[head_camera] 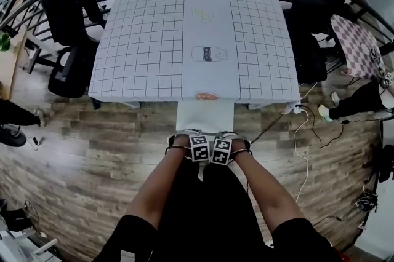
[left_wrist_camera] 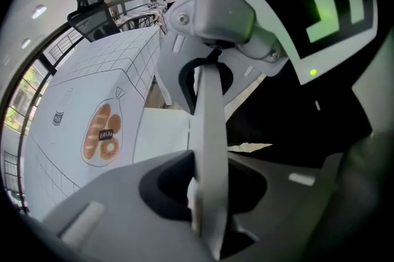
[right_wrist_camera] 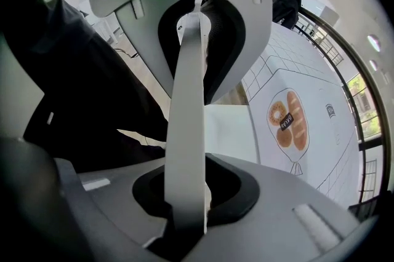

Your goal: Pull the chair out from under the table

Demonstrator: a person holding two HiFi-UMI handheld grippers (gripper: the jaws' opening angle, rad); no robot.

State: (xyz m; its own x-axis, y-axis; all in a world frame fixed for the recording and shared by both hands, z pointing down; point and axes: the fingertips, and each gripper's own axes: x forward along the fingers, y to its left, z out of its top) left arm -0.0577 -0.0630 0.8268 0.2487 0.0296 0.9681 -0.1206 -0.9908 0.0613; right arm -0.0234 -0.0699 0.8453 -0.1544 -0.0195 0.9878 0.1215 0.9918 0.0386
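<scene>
Gripping the chair (head_camera: 204, 116) at the desk (head_camera: 154, 39).
Left tongs (head_camera: 192, 136) and right tongs (head_camera: 229, 138) side by side, clamped on its white top edge.

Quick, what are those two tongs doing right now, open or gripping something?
Left tongs: shut on the chair, at its back edge.
Right tongs: shut on the same edge.
</scene>
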